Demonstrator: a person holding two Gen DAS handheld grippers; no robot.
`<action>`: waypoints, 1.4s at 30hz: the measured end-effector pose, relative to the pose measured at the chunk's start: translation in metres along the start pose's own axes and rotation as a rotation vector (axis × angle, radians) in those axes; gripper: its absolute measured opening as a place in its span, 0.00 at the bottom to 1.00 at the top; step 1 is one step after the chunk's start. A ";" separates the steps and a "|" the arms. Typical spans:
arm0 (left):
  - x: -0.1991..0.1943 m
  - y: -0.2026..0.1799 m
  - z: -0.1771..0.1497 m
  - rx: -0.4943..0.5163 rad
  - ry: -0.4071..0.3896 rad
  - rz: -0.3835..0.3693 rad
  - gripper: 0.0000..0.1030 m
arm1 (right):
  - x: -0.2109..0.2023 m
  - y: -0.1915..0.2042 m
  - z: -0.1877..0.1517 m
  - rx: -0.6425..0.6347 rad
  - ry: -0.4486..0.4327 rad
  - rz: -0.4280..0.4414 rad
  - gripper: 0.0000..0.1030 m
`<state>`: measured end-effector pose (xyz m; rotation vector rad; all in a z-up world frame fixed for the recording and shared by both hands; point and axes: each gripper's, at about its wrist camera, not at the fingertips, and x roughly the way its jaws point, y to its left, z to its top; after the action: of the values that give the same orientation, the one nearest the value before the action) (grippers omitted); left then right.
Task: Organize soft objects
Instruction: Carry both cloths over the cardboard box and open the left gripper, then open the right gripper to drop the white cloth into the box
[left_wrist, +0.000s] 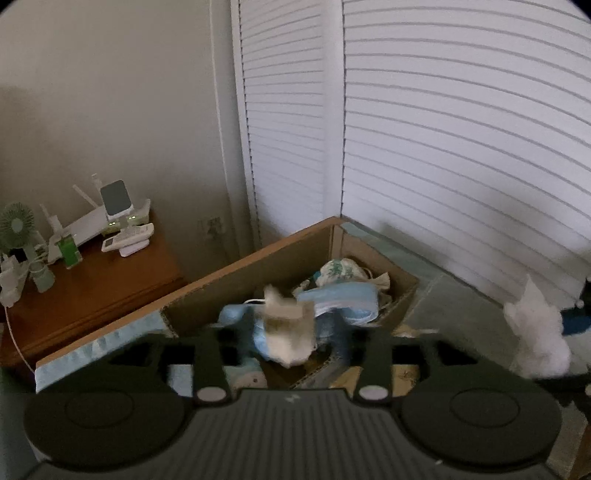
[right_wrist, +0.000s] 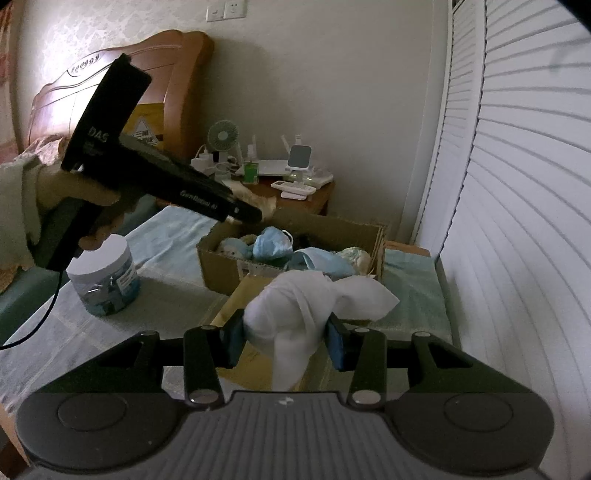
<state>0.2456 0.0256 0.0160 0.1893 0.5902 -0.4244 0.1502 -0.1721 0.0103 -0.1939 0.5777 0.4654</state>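
A cardboard box (left_wrist: 258, 266) stands on a pale blue cloth, holding blue face masks (left_wrist: 343, 299) and a patterned soft bundle (left_wrist: 338, 271). Over the box, my left gripper (left_wrist: 286, 330) is open; a blurred cream soft piece (left_wrist: 290, 338) sits between its fingers with a gap on each side. From the right wrist view, the left gripper (right_wrist: 251, 216) hangs over the far left rim of the box (right_wrist: 221, 266). My right gripper (right_wrist: 284, 341) is shut on a crumpled white cloth (right_wrist: 295, 310), held in front of the box. That white cloth (left_wrist: 535, 332) also shows at the right edge of the left wrist view.
A wooden bedside table (left_wrist: 92, 288) left of the box carries a green fan (left_wrist: 16, 225), a router and a phone. A white jar (right_wrist: 105, 273) stands on the cloth at the left. White louvred doors (left_wrist: 461, 147) close off the right side. A wooden headboard (right_wrist: 166, 74) is behind.
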 end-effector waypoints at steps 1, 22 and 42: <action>-0.003 -0.001 -0.002 0.002 -0.015 0.019 0.80 | 0.003 -0.002 0.002 0.001 -0.001 0.001 0.48; -0.074 -0.016 -0.081 -0.183 -0.024 0.170 0.99 | 0.146 -0.040 0.107 0.051 0.097 0.000 0.48; -0.094 -0.039 -0.068 -0.250 0.039 0.333 0.99 | 0.081 -0.020 0.063 0.249 0.278 -0.189 1.00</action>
<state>0.1242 0.0421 0.0125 0.0544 0.6313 -0.0229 0.2493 -0.1406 0.0176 -0.0740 0.8746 0.1800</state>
